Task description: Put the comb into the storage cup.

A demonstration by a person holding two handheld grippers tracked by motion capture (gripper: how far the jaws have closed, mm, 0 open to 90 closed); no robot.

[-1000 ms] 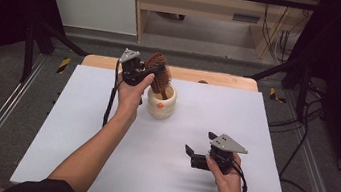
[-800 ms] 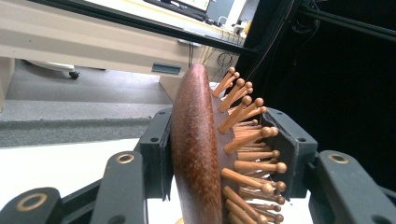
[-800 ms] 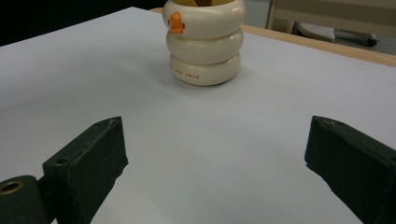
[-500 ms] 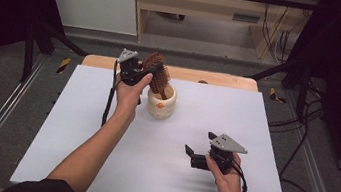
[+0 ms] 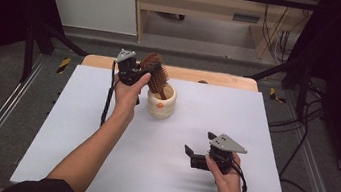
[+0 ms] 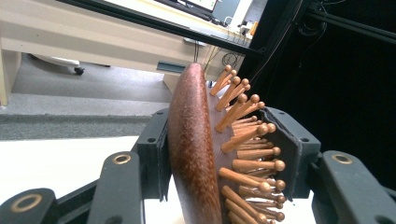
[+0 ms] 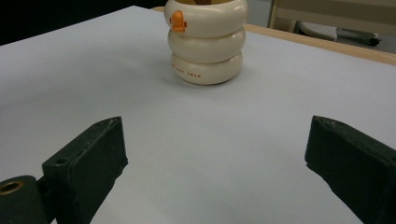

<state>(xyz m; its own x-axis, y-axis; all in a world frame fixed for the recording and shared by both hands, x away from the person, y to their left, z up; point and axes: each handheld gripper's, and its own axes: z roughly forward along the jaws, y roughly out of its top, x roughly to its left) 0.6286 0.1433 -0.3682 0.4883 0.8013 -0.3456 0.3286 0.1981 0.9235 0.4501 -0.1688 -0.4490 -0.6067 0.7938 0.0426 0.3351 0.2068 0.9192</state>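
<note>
The left gripper (image 5: 137, 72) grips the head of a wooden hairbrush (image 5: 155, 73): one jaw lies against the brush's smooth back, the other against its pegs. The brush stands almost upright over the far middle of the table (image 5: 78, 128), its long axis slightly tilted, with the head up and the handle down inside a cream cup (image 5: 160, 105). The right gripper (image 5: 196, 156) rests near the front edge, jaws spread wide with nothing between them, pointing toward the cup.
</note>
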